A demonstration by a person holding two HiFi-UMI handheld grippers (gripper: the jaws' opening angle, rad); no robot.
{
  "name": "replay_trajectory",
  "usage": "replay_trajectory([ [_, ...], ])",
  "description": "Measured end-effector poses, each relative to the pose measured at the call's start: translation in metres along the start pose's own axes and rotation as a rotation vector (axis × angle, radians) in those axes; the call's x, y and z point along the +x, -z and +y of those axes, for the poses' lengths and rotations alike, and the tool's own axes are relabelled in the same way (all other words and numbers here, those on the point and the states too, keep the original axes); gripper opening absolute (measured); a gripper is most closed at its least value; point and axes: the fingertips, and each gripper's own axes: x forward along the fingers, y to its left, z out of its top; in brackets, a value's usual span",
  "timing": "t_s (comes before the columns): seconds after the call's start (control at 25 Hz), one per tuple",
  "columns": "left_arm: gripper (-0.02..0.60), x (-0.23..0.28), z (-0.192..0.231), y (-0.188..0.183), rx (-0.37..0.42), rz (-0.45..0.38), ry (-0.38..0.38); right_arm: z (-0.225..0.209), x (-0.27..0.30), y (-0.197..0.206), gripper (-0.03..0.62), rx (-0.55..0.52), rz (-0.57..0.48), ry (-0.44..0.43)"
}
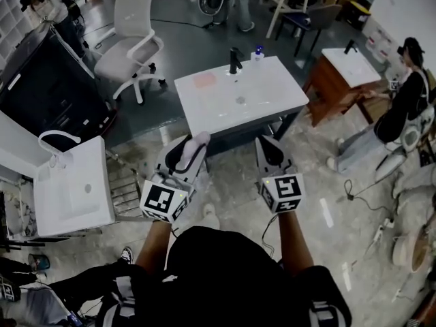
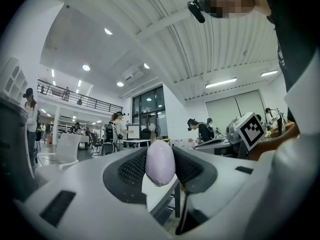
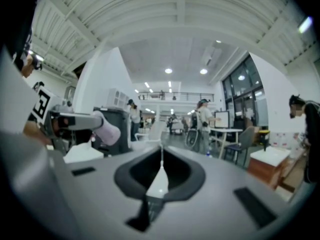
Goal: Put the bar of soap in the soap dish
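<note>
The left tool [image 1: 193,148] pinches the bar of soap [image 2: 160,163] between its jaws.

Pale lilac oval bar of soap [image 2: 160,161]: smooth, matt, waxy look, no gloss. Left gripper [image 1: 193,147] shell: grey moulded plastic, matt. Its black ribbed pads [image 2: 131,168] look rubbery w/ fine texture. Right gripper [image 3: 161,160]: same grey matt plastic, dark lining inside. White rectangular basin top [image 1: 272,97]: smooth, hard, ceramic-like, slight sheen. Pink rectangular soap dish [image 1: 204,80]: flat matt finish, material can't tell. Black tap [image 1: 235,61]: dark, prob. metal, matt. Brown wooden cabinet [image 1: 332,90]: satin wood sides. Pale marbled floor [image 1: 320,182]: stone-look, smooth.
</note>
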Motion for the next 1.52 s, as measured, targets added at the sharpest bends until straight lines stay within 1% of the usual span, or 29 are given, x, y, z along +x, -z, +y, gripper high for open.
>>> replay_trajectory([
  [0.28, 0.173, 0.034, 0.051, 0.008, -0.005, 0.032, 0.003, -0.009, 0.059, -0.013, 0.035, -0.005, 0.013, 0.01],
  [0.48, 0.173, 0.049, 0.085, 0.009, 0.001, 0.028, 0.012, -0.009, 0.096, -0.018, 0.037, -0.009, 0.006, 0.012],
  [0.64, 0.173, 0.059, 0.108, 0.013, -0.002, 0.026, 0.017, -0.005, 0.122, -0.018, 0.037, -0.017, 0.029, 0.017],
  [0.76, 0.173, 0.061, 0.121, 0.018, -0.006, 0.026, 0.026, -0.002, 0.139, -0.015, 0.037, -0.037, 0.018, 0.023],
  [0.92, 0.173, 0.068, 0.137, 0.03, -0.019, 0.033, 0.021, 0.003, 0.158, -0.013, 0.037, -0.047, 0.025, 0.007],
  [1.2, 0.173, 0.082, 0.152, 0.049, -0.03, 0.067, 0.022, -0.006, 0.181, -0.002, 0.037, -0.039, 0.055, 0.012],
  [1.52, 0.173, 0.109, 0.174, 0.053, -0.021, 0.071, 0.006, -0.022, 0.215, 0.0, 0.037, -0.04, 0.056, -0.002],
])
